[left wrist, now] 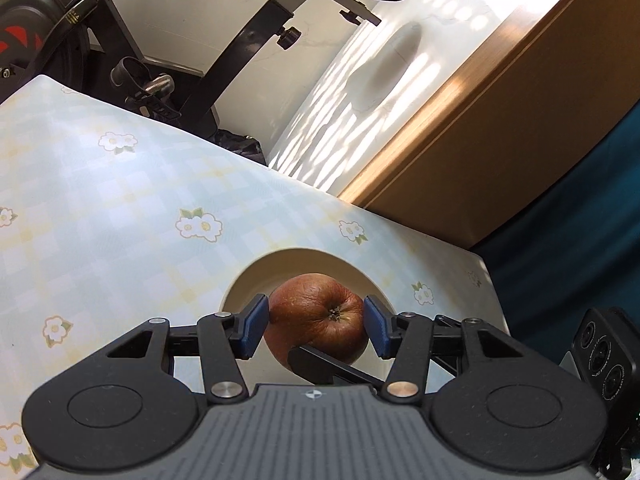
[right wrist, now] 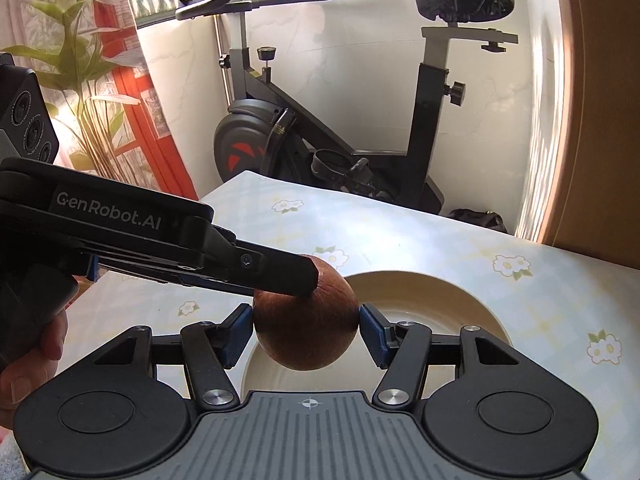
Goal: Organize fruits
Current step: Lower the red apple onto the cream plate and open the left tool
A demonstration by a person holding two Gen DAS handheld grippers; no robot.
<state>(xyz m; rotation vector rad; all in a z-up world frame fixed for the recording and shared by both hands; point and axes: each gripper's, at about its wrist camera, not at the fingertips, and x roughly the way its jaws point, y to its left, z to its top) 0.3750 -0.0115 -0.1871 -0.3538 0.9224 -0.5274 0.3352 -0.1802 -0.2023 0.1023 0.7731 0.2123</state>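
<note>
A wrinkled red-brown apple [left wrist: 316,312] hangs above a cream plate [left wrist: 280,264] on the flowered tablecloth. My left gripper [left wrist: 316,326] has its blue pads against both sides of the apple. In the right wrist view the same apple [right wrist: 306,328] sits between the blue pads of my right gripper [right wrist: 306,330], above the plate [right wrist: 440,300]. The left gripper's fingers [right wrist: 280,272] reach in from the left and clamp the apple's top. Both grippers touch the apple at once. A right gripper finger [left wrist: 332,364] crosses under the apple in the left wrist view.
A black exercise bike [right wrist: 340,120] stands behind the table's far edge. A potted plant [right wrist: 80,40] is at the back left. A wooden cabinet [left wrist: 500,120] and a dark blue cloth [left wrist: 580,240] lie beyond the table's corner [left wrist: 480,264].
</note>
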